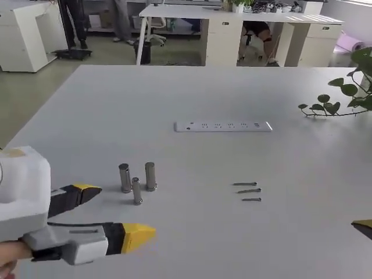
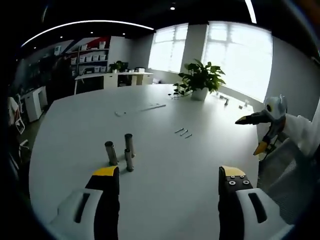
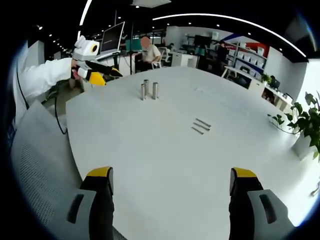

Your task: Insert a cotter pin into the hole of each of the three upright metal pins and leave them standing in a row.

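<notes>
Pins three upright, cotter pins three

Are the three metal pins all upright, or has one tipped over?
All upright: the three metal pins stand on end, clustered on the table; cotter pins lie flat nearby.

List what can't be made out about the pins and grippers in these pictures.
Metal pins: their cross holes are too small to see in any of the three views.
Cotter pins: too small and blurred in every view to tell the head end from the legs.
Right hand-held gripper: the head view's right edge cuts off all but one yellow tip.
Power strip: its markings are too small to read in the head view.
</notes>
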